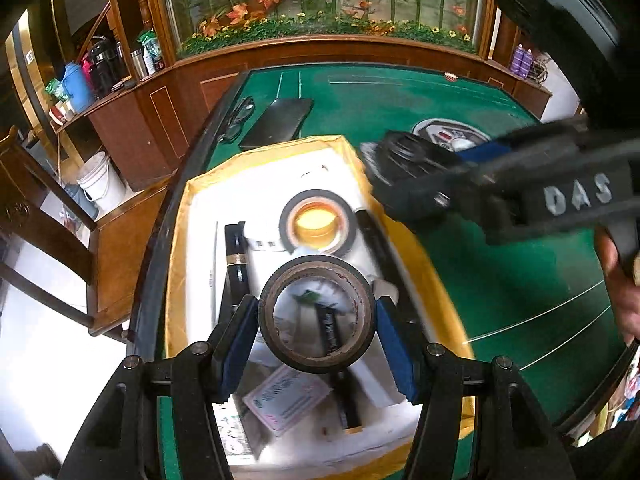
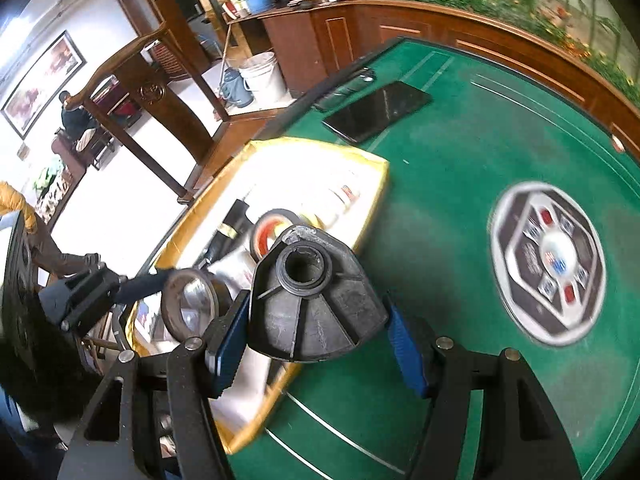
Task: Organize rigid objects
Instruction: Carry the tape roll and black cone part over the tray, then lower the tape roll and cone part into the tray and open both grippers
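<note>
A dark roll of tape [image 1: 317,314] sits clamped between the blue pads [image 1: 236,344] of the left gripper [image 1: 316,340], held over the yellow-rimmed box [image 1: 176,240] with its hole facing the camera. The right gripper [image 2: 316,328] grips a black ribbed plastic piece with a round socket [image 2: 312,300]; the left pad [image 2: 230,344] is against it, while the right pad [image 2: 406,350] looks just beside it, contact hard to tell. That piece hangs over the near edge of the box and the green table [image 2: 480,160].

Inside the box, on white lining: a second tape roll [image 1: 318,220] with a yellowish core, a black pen with a gold band [image 1: 236,260], a printed card [image 1: 286,398], and another dark stick [image 1: 346,400] lower down.

In the left wrist view the right gripper [image 1: 404,162] comes in from the right, blurred, a hand [image 1: 620,280] on its handle. On the table beyond the box lie a black phone [image 1: 278,122] and glasses [image 1: 240,118]; a round patterned disc [image 2: 548,264] lies to the right. A wooden chair [image 1: 48,220] and a white bucket [image 1: 102,182] stand on the floor.
</note>
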Motion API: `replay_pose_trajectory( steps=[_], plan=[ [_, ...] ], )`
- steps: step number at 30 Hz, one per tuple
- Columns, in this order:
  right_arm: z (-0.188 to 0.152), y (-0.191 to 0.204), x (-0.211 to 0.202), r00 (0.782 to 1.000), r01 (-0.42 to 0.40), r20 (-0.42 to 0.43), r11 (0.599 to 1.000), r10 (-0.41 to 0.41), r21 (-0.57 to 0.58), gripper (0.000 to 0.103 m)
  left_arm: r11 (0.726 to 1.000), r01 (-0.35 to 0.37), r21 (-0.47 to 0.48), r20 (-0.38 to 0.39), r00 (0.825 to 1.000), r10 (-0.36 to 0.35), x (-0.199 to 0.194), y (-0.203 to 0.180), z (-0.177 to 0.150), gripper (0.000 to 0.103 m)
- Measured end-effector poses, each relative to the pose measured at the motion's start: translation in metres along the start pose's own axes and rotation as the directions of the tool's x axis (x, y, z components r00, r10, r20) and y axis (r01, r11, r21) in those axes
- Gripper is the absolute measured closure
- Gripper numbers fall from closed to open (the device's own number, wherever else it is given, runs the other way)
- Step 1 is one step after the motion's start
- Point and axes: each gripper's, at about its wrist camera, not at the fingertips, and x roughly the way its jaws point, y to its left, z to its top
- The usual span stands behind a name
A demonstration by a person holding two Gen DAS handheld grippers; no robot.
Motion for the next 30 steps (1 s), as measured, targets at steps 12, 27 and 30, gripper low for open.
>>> replay_pose_trajectory(
  steps=[12,27,30],
  plan=[
    [0.031,0.020,0.035,1.000,-0.001,-0.017,1.000,0.000,-0.016,0.039,1.000,0.008,0.031,-0.018,1.000,-0.007,0.011,0.012,0.000,0.040],
    [0.056,0.040,0.069,0.999,0.022,-0.041,0.998,-0.025,-0.061,0.038,1.000,0.014,0.013,-0.018,1.000,-0.014,0.015,0.017,-0.003,0.040],
    [0.062,0.044,0.075,0.999,0.032,-0.036,0.997,-0.035,-0.069,0.038,1.000,0.012,0.012,-0.012,1.000,-0.012,0.014,0.017,-0.005,0.040]
  ],
)
